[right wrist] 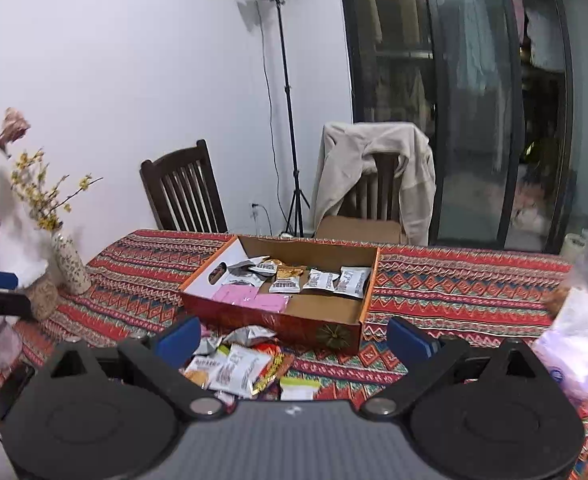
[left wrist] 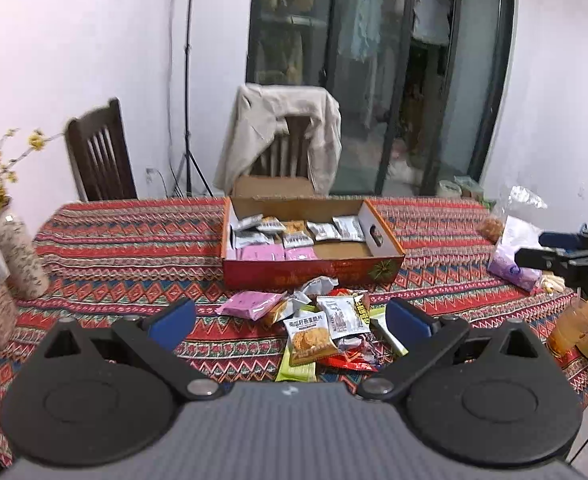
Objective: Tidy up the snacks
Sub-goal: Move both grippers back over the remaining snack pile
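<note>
A low red cardboard box (left wrist: 314,270) (right wrist: 253,322) stands in the middle of the table with several silver, orange and pink snack packets inside. In front of it lies a loose pile of snack packets (left wrist: 322,328) (right wrist: 233,364), with a pink packet (left wrist: 249,305) at its left. My left gripper (left wrist: 289,322) is open and empty, raised above the pile. My right gripper (right wrist: 291,340) is open and empty, above the pile's right side. The right gripper also shows at the right edge of the left wrist view (left wrist: 550,258).
The table has a red patterned cloth (left wrist: 133,240) (right wrist: 454,280). A vase with yellow flowers (left wrist: 19,256) (right wrist: 69,268) stands at the left. A purple-white plastic bag (left wrist: 514,256) (right wrist: 574,360) and cups (left wrist: 578,328) sit at the right. Two chairs (left wrist: 97,156) (right wrist: 374,184) stand behind the table.
</note>
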`<state>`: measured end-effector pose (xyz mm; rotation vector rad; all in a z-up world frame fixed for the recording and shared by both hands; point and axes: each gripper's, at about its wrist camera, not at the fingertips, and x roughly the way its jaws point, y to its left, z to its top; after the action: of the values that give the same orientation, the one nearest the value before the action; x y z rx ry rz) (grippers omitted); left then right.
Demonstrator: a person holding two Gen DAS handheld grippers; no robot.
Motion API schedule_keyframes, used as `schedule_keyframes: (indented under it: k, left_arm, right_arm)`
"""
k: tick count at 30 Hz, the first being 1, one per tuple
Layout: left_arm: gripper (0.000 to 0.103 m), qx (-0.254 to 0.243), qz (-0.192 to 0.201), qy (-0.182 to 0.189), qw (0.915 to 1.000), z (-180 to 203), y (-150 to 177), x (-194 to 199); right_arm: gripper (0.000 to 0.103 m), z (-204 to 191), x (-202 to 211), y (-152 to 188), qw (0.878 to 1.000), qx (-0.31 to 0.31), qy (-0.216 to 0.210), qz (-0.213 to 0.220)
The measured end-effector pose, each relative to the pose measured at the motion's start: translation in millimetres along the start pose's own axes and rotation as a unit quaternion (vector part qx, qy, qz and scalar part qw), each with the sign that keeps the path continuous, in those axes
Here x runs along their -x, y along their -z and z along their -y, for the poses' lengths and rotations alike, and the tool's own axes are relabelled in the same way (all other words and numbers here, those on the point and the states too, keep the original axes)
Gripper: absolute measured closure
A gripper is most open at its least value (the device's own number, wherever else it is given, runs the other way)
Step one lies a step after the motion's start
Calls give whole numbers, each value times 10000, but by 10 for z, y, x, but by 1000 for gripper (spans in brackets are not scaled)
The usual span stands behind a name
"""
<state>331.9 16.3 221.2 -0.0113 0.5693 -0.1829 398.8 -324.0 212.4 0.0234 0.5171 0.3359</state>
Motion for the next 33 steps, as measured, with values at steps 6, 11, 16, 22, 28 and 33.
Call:
schedule_keyframes:
  k: [6, 11, 16, 22, 28, 33]
  left_arm:
    - [0, 16, 142, -29, 9999, 86, 579, 240]
    - [0, -170, 334, -89, 9993, 180, 1139, 315]
    - [0, 48, 176, -119, 9998, 211, 1619, 194]
    - [0, 175, -36, -176, 9997, 76, 1917, 39]
    - [0, 420, -158, -135, 9989, -98, 1947, -151]
    - [0, 493, -270, -46, 9984, -141, 1882, -403]
  right_arm:
    - [0, -138, 398, 504, 9992, 246, 121, 301]
    - [0, -273, 617, 996, 9975, 432, 214, 507]
    - [0, -475, 693, 1513, 9944, 558, 265, 853]
    - [0, -670, 597, 2011, 9953, 331, 330, 847]
    - [0, -753, 291, 2271, 9981, 296, 285, 470]
    - [0, -805, 117, 2323, 9978, 345, 319, 476]
